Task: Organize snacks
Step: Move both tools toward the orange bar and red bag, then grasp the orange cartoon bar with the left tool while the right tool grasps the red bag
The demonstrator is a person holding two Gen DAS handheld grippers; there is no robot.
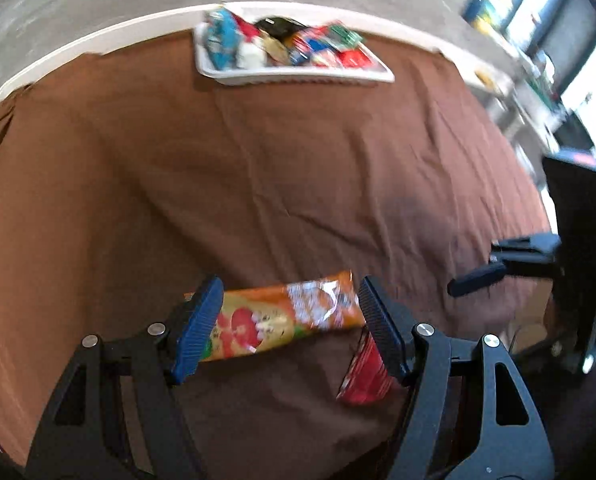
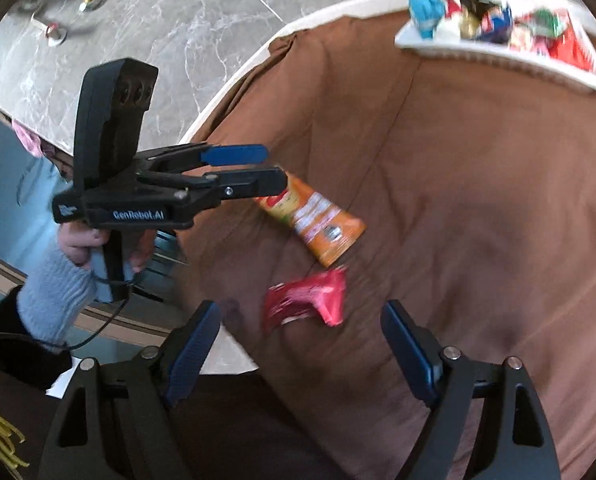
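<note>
My left tool [image 1: 285,328] is spread wide w/ its blue pads [image 1: 199,328] on either side of the orange snack packet [image 1: 298,314], gripping nothing; from the left cam I can't tell if the pads touch the wrapper, and the right cam shows the tool tips right at the packet's near end, a bit over the brown cloth [image 1: 298,184]. That packet lies flat on the cloth, long axis running across btwn the pads. Just beside it, toward my right pad, sits a red snack packet [image 1: 364,376], crumpled, partly hidden behind the pad in the left cam; in the right cam it's clear, lying near the orange one w/ a small gap. My right tool [image 2: 300,354] is also released, fingers far apart, nothing btwn them, hanging over the cloth w/ the red packet ahead of it. In the right cam I see the left hand [image 2: 93,244] in a light-blue sleeve gripping the left tool's handle. Further out, across a wide stretch of bare cloth, the white tray [image 1: 298,76] sits at the far edge of the tabletop [image 1: 97,40], full of mixed snacks, blue, red, black, green wrappers, blurred so no labels readable. Beyond the tabletop rim is grey marbled floor [image 2: 177,32].
</note>
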